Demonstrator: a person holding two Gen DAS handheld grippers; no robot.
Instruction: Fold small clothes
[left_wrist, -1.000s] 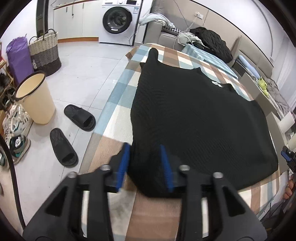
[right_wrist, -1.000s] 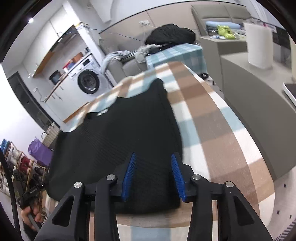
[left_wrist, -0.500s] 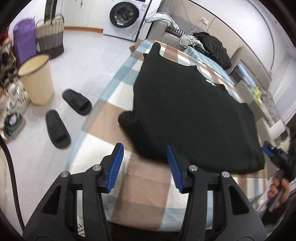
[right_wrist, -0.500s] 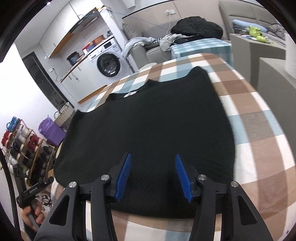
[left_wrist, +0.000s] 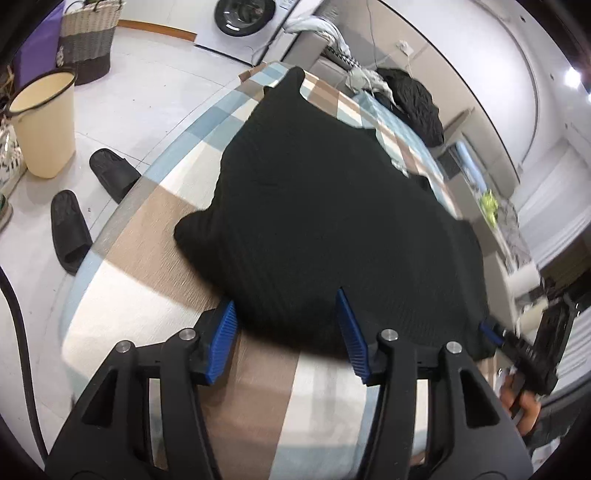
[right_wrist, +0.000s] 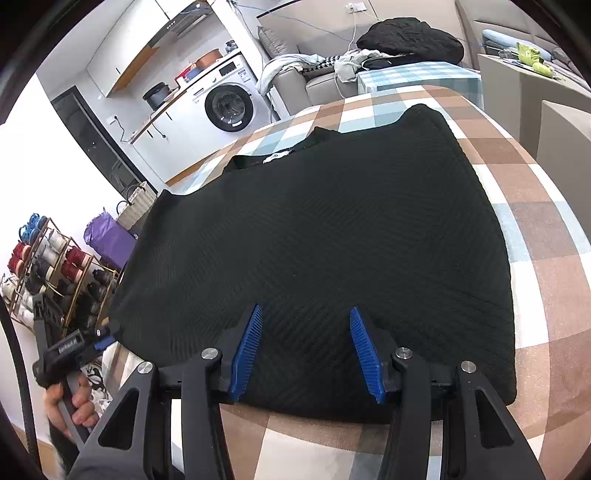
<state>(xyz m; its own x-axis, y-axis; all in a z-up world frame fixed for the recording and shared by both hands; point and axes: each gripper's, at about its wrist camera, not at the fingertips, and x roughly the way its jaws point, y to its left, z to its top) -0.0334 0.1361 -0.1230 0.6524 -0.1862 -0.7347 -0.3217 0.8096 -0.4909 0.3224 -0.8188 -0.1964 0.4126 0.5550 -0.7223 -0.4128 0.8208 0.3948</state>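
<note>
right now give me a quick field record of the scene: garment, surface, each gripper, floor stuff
garment: black knit sweater, spread flat, collar at the far side
surface: checked cloth in brown, blue and white
left gripper: jaws apart over the sweater's near hem; they have just been opening, pads not pressing the fabric
right gripper: jaws apart over the near hem, not pinching it
floor: two black slippers, cream bin, woven basket
background: washing machine

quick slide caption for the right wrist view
Right gripper open over the near hem of a black knit top spread flat on a checked tablecloth.
</note>
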